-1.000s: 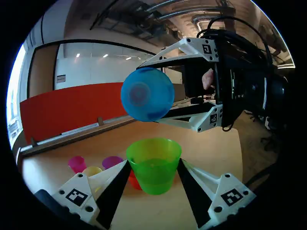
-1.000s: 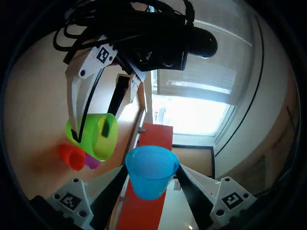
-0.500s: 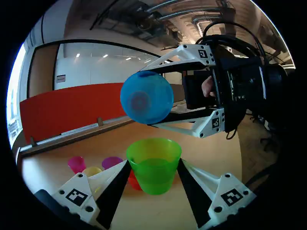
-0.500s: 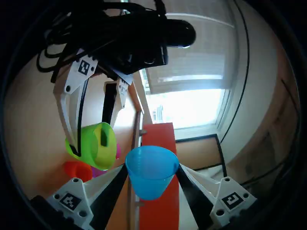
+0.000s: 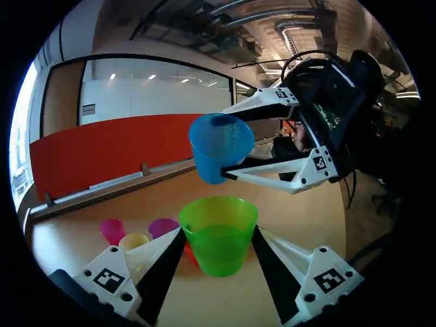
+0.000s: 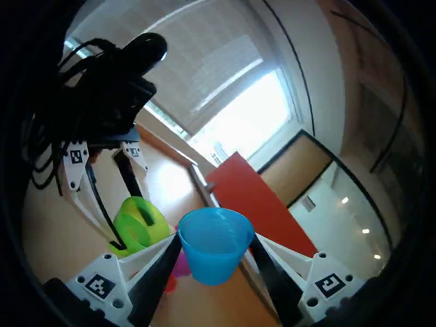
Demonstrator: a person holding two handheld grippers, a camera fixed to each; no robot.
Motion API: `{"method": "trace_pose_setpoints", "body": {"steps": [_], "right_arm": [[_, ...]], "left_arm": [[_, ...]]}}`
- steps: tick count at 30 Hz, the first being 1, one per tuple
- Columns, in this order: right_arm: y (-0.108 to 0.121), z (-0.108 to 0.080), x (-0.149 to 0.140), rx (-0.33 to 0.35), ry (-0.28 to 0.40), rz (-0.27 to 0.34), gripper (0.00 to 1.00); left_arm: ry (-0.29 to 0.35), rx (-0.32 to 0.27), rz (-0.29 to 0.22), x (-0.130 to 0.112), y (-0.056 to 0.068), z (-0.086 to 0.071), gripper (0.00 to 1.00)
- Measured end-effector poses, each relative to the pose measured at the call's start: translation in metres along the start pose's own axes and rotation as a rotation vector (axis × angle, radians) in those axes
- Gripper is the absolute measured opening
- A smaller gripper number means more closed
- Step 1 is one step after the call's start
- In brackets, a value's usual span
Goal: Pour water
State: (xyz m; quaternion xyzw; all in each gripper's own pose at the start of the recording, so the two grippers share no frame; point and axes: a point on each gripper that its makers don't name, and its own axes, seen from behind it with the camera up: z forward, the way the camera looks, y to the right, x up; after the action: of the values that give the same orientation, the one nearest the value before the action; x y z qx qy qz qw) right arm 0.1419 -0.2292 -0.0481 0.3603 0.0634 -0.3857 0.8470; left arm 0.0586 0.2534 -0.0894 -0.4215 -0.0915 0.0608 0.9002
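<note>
One cup in each: left hand-held gripper (image 5: 218, 233) clenched on green cup (image 5: 219, 256), both fingers pressing its sides. Right hand-held gripper (image 6: 215, 242) grasping blue cup (image 6: 213, 261) same way, slightly tilted, above green cup, not touching. Desk (image 5: 305, 212) below; small cups (image 5: 134, 241) beside left finger.

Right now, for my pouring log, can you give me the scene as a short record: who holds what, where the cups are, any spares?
left gripper: shut on green cup
right gripper: shut on blue cup
blue cup position: in the air above the green cup, slightly tilted, not touching it
pour: no stream visible
green cup contents: darker lower band, perhaps water; not certain
spares on table: pink cup, yellow cup, purple cup, red cup behind the green one
</note>
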Motion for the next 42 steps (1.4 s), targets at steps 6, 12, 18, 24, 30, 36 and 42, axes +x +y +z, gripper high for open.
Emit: {"method": "trace_pose_setpoints", "body": {"steps": [6, 12, 18, 24, 30, 36, 42], "right_arm": [[-0.006, -0.006, -0.008, 0.005, -0.005, 0.224, 0.92], [-0.010, -0.010, -0.022, 0.017, -0.024, 0.434, 0.92], [-0.017, -0.010, -0.038, 0.043, -0.060, 0.595, 0.92], [-0.016, -0.011, -0.052, 0.041, -0.090, 0.645, 0.91], [-0.012, -0.009, -0.070, 0.040, -0.129, 0.657, 0.92], [-0.007, -0.006, -0.095, 0.034, -0.176, 0.641, 0.92], [-0.004, 0.000, -0.117, 0.035, -0.216, 0.643, 0.92]], "left_arm": [[-0.007, 0.006, 0.003, -0.001, -0.003, 0.000, 0.83], [-0.022, 0.014, 0.008, -0.004, -0.007, -0.001, 0.84], [-0.038, 0.027, 0.012, -0.009, -0.012, -0.001, 0.84], [-0.065, 0.036, 0.012, -0.018, -0.017, 0.000, 0.83], [-0.092, 0.046, 0.022, -0.026, -0.025, 0.004, 0.84], [-0.121, 0.052, 0.015, -0.040, -0.031, 0.008, 0.84], [-0.153, 0.058, 0.010, -0.054, -0.038, 0.012, 0.84]]}}
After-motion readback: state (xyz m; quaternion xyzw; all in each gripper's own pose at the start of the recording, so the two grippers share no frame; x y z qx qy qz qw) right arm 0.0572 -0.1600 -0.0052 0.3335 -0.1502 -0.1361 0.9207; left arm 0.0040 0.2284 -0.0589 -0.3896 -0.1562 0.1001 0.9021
